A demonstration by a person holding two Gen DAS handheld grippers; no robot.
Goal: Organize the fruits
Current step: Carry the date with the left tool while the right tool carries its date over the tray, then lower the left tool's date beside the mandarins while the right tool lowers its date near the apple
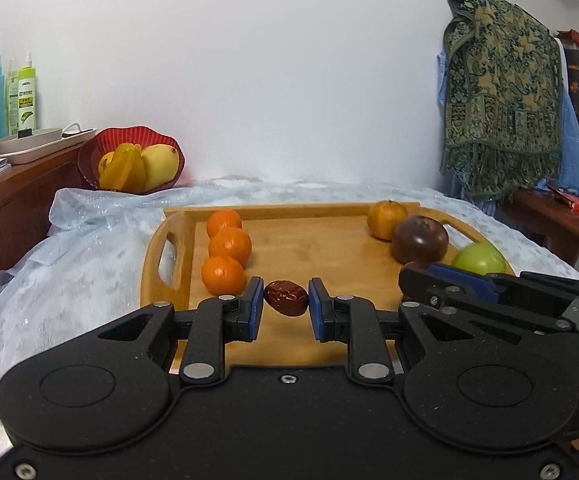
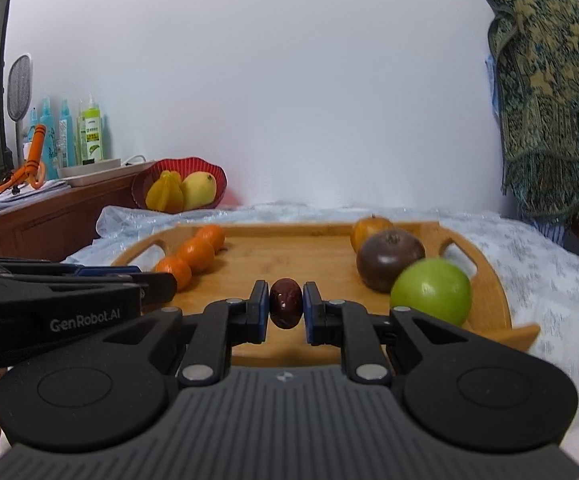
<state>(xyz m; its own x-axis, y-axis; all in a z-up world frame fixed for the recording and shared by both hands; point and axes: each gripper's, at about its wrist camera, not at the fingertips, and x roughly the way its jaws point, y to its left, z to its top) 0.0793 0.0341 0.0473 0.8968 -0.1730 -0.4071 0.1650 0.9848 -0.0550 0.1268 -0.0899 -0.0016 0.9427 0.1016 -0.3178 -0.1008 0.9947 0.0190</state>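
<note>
1. White wall behind; a pale plastic sheet [image 1: 89, 256] covers the table, with a wooden tray [image 1: 309, 248] on it.
2. My left claw [image 1: 285, 304] is clamped on a red date [image 1: 286, 297], lengthwise between the blue pads, over the tray's near edge.
3. My right claw [image 2: 285, 307] is clamped on a second date [image 2: 285, 303], held endwise, also over the near edge.
4. Three oranges [image 1: 229, 246] sit in a row along the tray's left side, the nearest just left of my left claw.
5. On the tray's right side sit a yellow-orange fruit [image 2: 369, 230], a dark brown fruit [image 2: 387, 258] and a green apple [image 2: 431, 296], the apple just right of my right claw.
6. Farther back on the left, a red bowl [image 2: 209, 172] holds a starfruit [image 2: 165, 196] and a mango [image 2: 199, 190].
</note>
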